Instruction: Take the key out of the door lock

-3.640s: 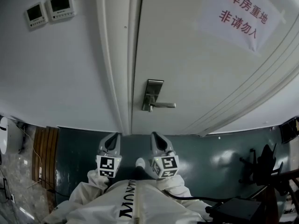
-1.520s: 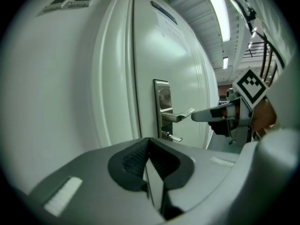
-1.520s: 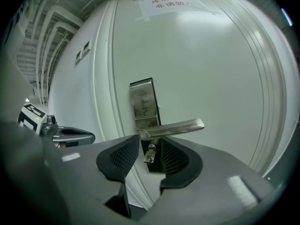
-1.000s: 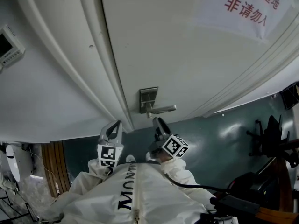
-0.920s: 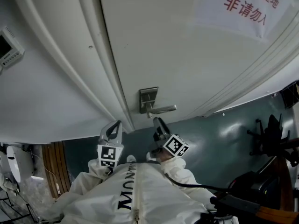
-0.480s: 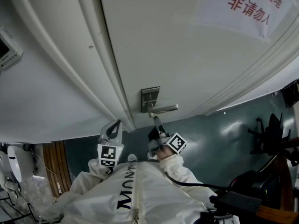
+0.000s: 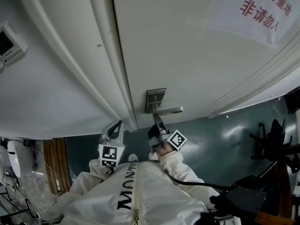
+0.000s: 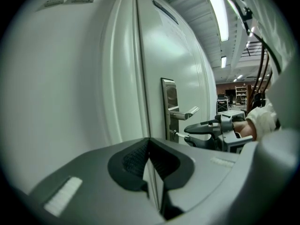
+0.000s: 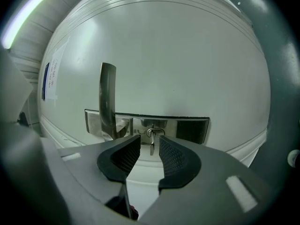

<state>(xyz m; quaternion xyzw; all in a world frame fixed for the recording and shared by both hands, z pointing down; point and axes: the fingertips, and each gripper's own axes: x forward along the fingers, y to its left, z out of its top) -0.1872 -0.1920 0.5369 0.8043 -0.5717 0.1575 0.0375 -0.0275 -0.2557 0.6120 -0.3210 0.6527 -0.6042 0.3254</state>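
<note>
A small silver key (image 9: 151, 142) sticks out of the steel lock plate (image 9: 187, 128) on a white door, just beside the lever handle (image 9: 108, 97). My right gripper (image 9: 150, 146) points at it, its jaws closing, with the key in the gap at their tips and the pads off it. In the left gripper view the key (image 8: 179, 135) meets the right gripper (image 8: 187, 134) tips. In the head view the right gripper (image 7: 156, 117) reaches just under the lock plate (image 7: 154, 97). My left gripper (image 7: 114, 125) hangs back near the door frame, shut and holding nothing.
A paper notice with red characters (image 7: 260, 11) is taped high on the door. The white door frame (image 7: 112, 64) runs left of the lock; a wall control panel (image 7: 9, 43) sits further left. Dark chairs and gear (image 7: 276, 144) stand on the green floor at right.
My right gripper has risen from beside the body up to the lock, and its jaws now flank the key. The left gripper has stayed put.
</note>
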